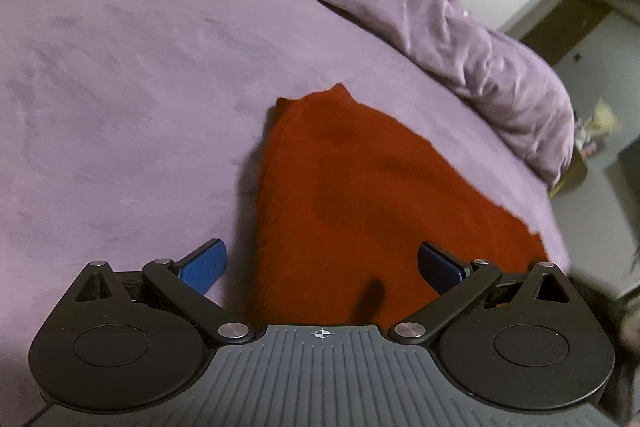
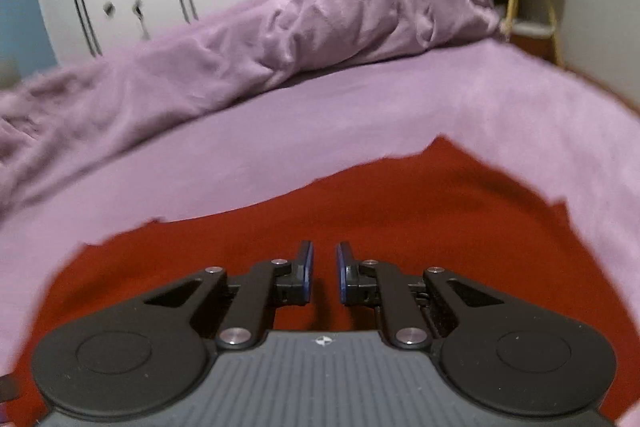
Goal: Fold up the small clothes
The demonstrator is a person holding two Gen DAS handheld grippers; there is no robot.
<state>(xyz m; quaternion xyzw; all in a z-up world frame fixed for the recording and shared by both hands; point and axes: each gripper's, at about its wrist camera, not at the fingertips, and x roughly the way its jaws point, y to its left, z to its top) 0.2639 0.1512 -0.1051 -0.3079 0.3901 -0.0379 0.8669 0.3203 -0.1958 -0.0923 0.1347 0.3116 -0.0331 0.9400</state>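
A red piece of clothing [image 1: 360,211] is lying flat on the purple bed sheet [image 1: 120,107], already looking partly folded. It's looking like soft, light knit — floppy stuff that's going to sag, so pinching an edge or corner [image 1: 340,91] is probably the way to go. The left gripper [image 1: 320,267] is hovering over it with jaws wide apart, holding nothing. The right gripper [image 2: 323,269] is sitting nearly closed — just a slim gap, no cloth in it. No baskets or boxes showing anywhere.
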